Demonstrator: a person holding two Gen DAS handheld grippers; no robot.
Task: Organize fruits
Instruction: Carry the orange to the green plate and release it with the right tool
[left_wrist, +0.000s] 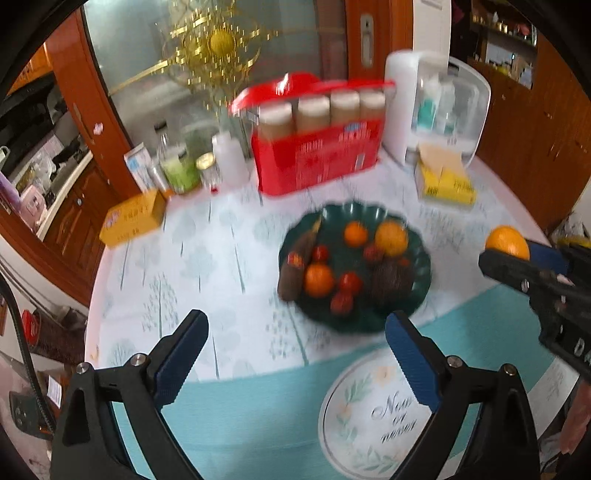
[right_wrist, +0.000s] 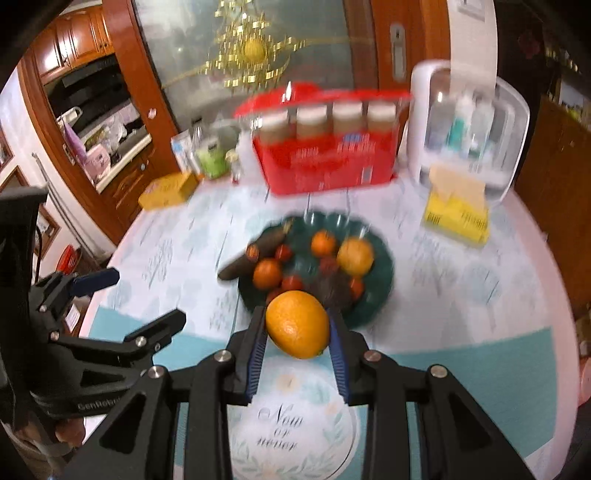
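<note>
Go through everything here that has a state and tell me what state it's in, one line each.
Left tongs: open, empty, above the table.
Right tongs: shut on the orange.
Orange: held in the air, short of the green plate.
Green plate: on the table, holding fruit.
Red box: lid raised, jars showing.

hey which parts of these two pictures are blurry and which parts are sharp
Left wrist view: the green plate of fruit and the red box are smeared by motion, while the open left tongs stay crisp. Right wrist view: same blurred background, but the right tongs and the orange they grip look sharp.
</note>
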